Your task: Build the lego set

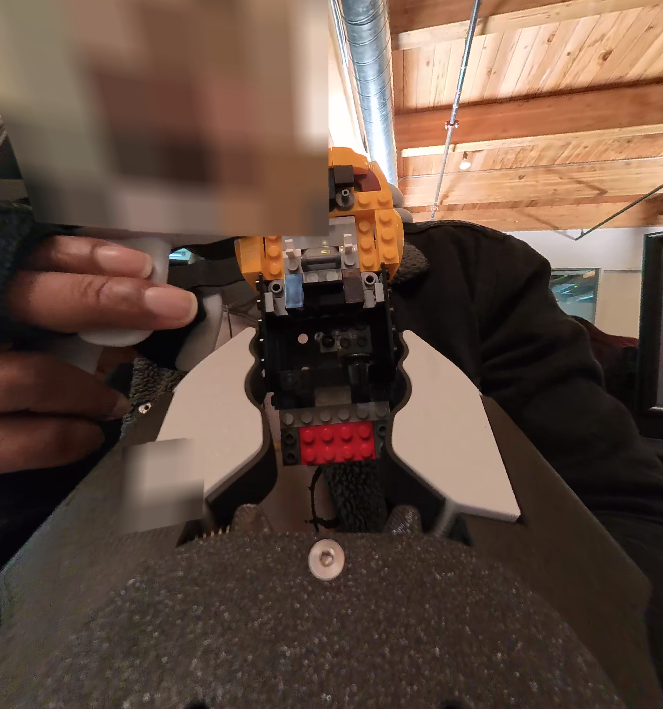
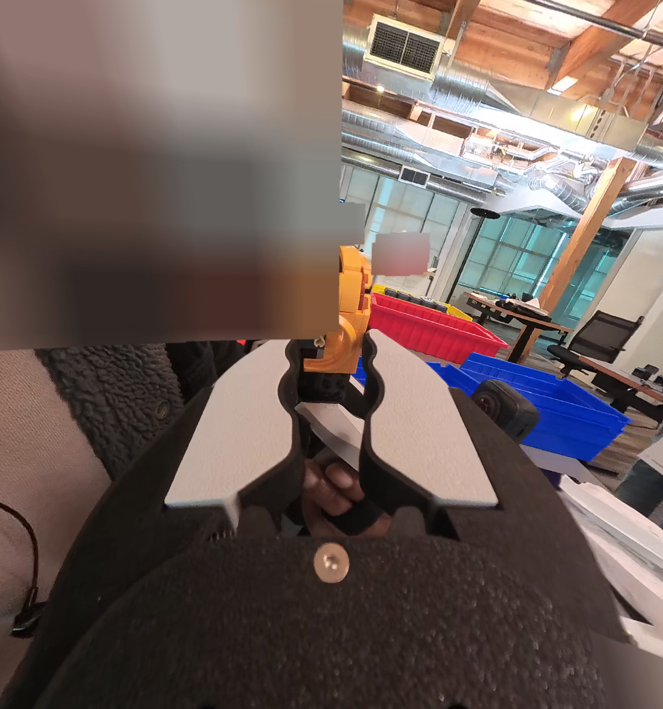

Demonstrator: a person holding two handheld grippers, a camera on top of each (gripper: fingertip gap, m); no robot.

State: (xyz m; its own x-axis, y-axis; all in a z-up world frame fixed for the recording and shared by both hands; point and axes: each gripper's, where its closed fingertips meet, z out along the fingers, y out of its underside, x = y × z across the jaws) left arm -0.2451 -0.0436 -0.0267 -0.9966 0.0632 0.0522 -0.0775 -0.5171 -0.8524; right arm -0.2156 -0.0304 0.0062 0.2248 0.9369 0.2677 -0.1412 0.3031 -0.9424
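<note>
The lego model (image 1: 322,368) has a black body, an orange upper part (image 1: 376,238) and a red studded plate (image 1: 337,443) at its near end. My left gripper (image 1: 328,333) is shut on the black body and holds it up in the air. In the right wrist view the model's orange part (image 2: 351,307) sticks up between the fingers of my right gripper (image 2: 329,341), which is shut on the model's orange arch end. A hand (image 1: 92,291) at the left holds the other gripper's handle. A large blurred patch hides the model's top.
A red bin (image 2: 429,330), blue bins (image 2: 552,399) and a yellow bin (image 2: 456,309) stand behind the model. White paper sheets (image 2: 629,537) lie at the lower right. A person's dark fleece sleeve (image 1: 514,307) is close behind the model.
</note>
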